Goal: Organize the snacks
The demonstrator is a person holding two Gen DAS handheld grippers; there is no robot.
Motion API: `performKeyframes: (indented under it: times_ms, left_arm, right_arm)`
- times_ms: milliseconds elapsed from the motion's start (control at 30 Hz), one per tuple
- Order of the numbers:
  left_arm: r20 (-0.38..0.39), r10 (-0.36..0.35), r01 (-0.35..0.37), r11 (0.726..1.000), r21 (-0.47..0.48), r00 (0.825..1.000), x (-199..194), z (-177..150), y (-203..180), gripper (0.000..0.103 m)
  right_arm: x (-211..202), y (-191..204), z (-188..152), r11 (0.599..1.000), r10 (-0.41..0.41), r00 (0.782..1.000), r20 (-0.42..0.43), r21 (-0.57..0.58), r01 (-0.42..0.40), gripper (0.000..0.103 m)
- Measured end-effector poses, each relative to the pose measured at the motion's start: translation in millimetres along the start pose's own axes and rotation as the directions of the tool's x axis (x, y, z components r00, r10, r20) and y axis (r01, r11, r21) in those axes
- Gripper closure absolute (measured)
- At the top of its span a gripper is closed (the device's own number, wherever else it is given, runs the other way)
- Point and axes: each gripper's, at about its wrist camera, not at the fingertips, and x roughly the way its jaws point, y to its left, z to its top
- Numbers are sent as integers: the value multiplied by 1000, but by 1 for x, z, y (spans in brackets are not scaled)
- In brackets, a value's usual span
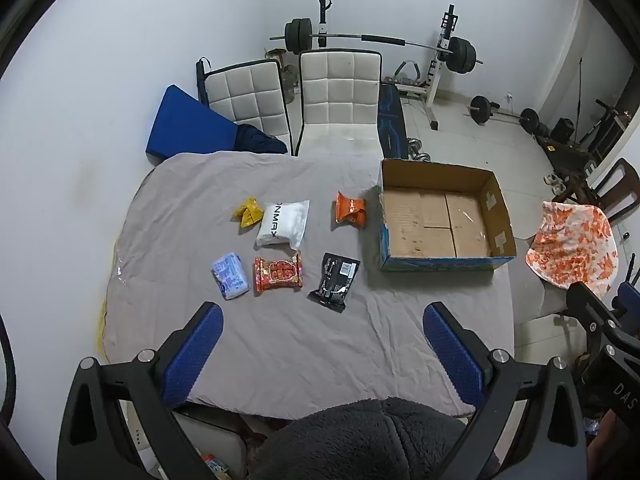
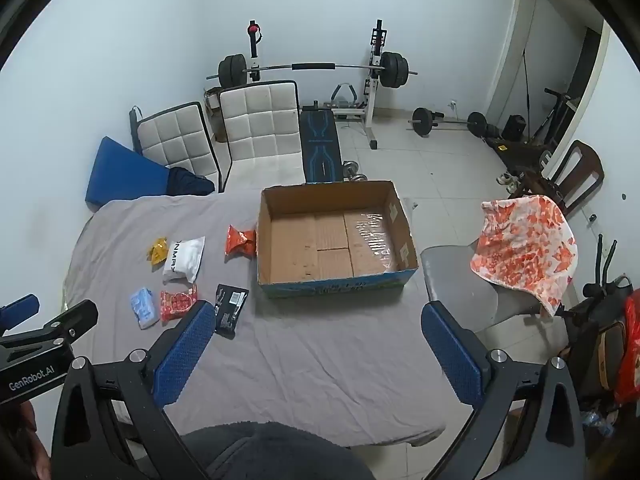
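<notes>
Several snack packs lie on a grey-clothed table (image 1: 280,344): a yellow pack (image 1: 249,211), a white bag (image 1: 284,223), an orange pack (image 1: 350,209), a pale blue pack (image 1: 230,276), a red pack (image 1: 278,273) and a black pack (image 1: 335,282). An empty cardboard box (image 1: 440,216) stands to their right; in the right wrist view the box (image 2: 334,236) sits straight ahead. My left gripper (image 1: 322,344) hovers open over the near table, short of the packs. My right gripper (image 2: 316,344) is open too, with nothing between its fingers.
Two white padded chairs (image 1: 340,96) stand behind the table, with a blue mat (image 1: 184,124) leaning at the wall. A barbell rack (image 1: 380,44) and loose weights fill the back. A chair with an orange-patterned towel (image 2: 524,240) stands at the right.
</notes>
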Motion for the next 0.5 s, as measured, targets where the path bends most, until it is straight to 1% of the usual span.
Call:
performKeyframes:
  times_ms: [33, 67, 300, 333, 500]
  left_arm:
    - [-6, 0, 0, 1000, 1, 1000, 0, 0, 0, 0]
    - [-3, -1, 1, 1000, 1, 1000, 0, 0, 0, 0]
    - [3, 5, -5, 1000, 2, 1000, -1, 1, -1, 0]
    - [4, 5, -5, 1000, 3, 1000, -1, 1, -1, 0]
    - [3, 1, -1, 1000, 0, 1000, -1, 2, -1, 0]
  right_arm:
    - [0, 0, 0, 1000, 1, 1000, -1, 0, -1, 0]
    - [0, 1, 0, 1000, -16, 1000, -2, -11, 16, 0]
    - [-3, -3, 1, 1000, -16, 1000, 4, -5, 16, 0]
    - [2, 0, 7, 1000, -26, 1000, 5, -10, 26, 0]
    - [3, -4, 12, 999, -32, 999, 5, -4, 32, 0]
